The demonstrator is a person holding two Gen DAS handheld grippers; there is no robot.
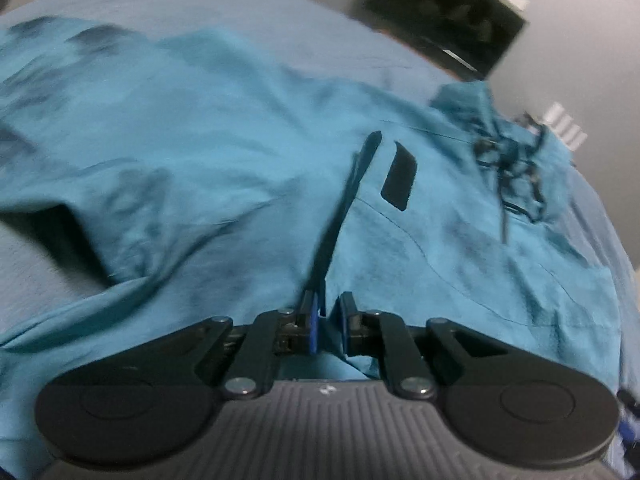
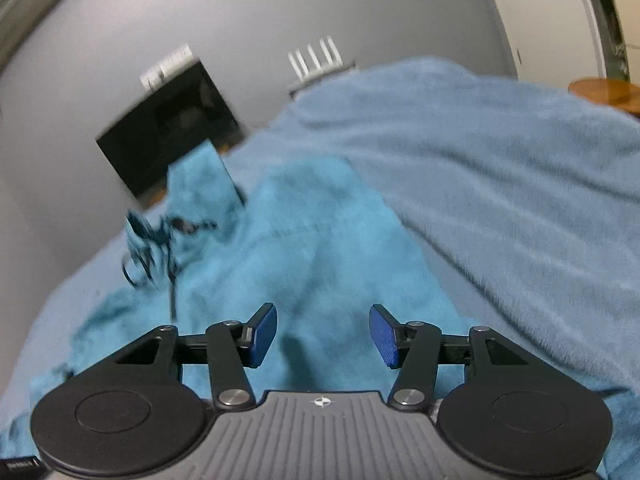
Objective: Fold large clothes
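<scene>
A large teal jacket of thin, crumpled fabric (image 1: 224, 152) lies spread over a pale blue fleece blanket (image 2: 500, 184) covering the bed. Its long axis runs away from both tools toward the far edge, where a tangle of black drawcord (image 1: 516, 176) marks the hood end. A black zipper strip (image 1: 344, 216) and a black rectangular patch (image 1: 398, 176) sit on its front.

The left gripper (image 1: 328, 328) is nearly closed, its jaws pinching a fold of teal cloth at the near hem. The right gripper (image 2: 322, 336) is spread wide and holds nothing, poised above the jacket's near right part. The right one looks best placed to take the hem beside it.

A dark framed panel (image 2: 168, 128) leans on the grey wall.
</scene>
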